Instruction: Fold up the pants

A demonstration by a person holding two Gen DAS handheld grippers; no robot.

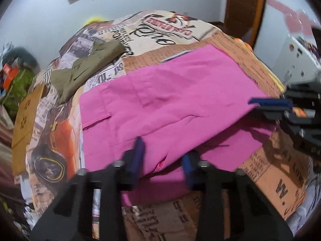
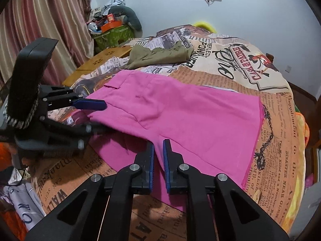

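The pink pants (image 1: 170,100) lie on the printed bedspread (image 1: 280,180), their upper layer lifted off the lower one; they also show in the right wrist view (image 2: 190,116). My left gripper (image 1: 163,160) stands open around the raised near edge, one blue finger (image 1: 138,152) above the cloth, the other below. In the right wrist view the left gripper (image 2: 96,116) shows at the left. My right gripper (image 2: 158,156) is shut on the pants' edge and holds it up; it also shows in the left wrist view (image 1: 268,105).
Olive-green folded pants (image 1: 86,68) lie at the far side of the bed (image 2: 160,54). A wooden board (image 2: 104,60), a cluttered green box (image 2: 114,34) and curtains (image 2: 40,20) stand to the left. A wooden chair (image 1: 244,6) stands behind the bed.
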